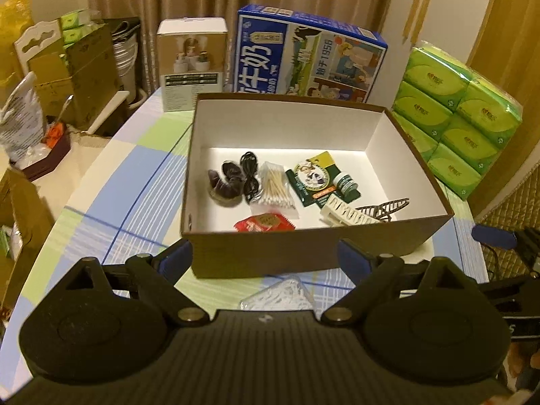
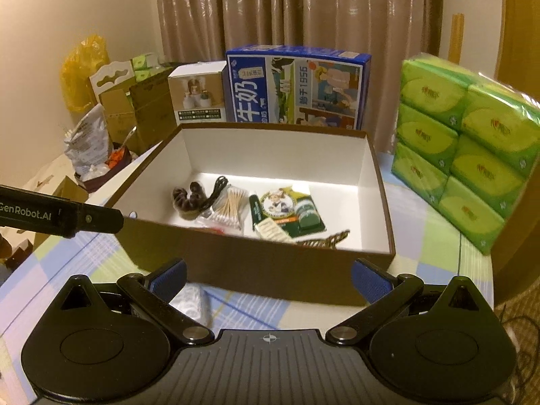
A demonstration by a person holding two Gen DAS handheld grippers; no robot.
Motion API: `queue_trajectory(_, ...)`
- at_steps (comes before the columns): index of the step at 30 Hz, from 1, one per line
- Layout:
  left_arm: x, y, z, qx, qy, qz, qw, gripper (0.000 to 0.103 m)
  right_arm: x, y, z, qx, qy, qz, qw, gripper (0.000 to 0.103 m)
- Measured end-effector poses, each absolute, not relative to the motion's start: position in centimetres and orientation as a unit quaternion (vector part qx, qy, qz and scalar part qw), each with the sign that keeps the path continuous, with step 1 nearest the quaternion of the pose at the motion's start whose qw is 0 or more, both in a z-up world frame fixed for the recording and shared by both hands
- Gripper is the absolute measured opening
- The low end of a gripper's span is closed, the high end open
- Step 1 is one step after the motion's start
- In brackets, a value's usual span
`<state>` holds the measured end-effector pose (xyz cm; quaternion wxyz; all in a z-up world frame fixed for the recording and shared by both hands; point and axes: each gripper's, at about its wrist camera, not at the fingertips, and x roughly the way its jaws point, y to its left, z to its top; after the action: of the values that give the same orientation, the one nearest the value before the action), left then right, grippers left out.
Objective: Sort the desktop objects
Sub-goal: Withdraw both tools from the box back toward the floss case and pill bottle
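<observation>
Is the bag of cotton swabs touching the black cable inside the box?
Touching. In the left wrist view, the bag of cotton swabs lies against the black cable, its edge overlapping it, no gap.

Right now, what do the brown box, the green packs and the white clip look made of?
Brown box: likely cardboard, matte brown outside, plain white inside; thin, straight folded walls.
Green packs: soft tissue packs in glossy plastic film, judging by glare and wrinkles.
White clip: probably hard moulded plastic, off-white, toothed; finish hard to tell.

Warm, dim indoor light glares off the box's (image 1: 287,128) white floor, while fisheye bending, dark corners and soft blur spoil both views.
</observation>
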<state>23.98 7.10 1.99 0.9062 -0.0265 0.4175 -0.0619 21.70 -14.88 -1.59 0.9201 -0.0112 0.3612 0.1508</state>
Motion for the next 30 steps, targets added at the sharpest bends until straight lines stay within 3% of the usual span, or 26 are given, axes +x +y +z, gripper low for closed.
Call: queue_trajectory(30,19.0,6.3,-2.4,-0.011,0.470,-0.037,0.882,0.091,16.9,-14.0,-6.5,-0.020,0.424,0.155,0.892,0.101)
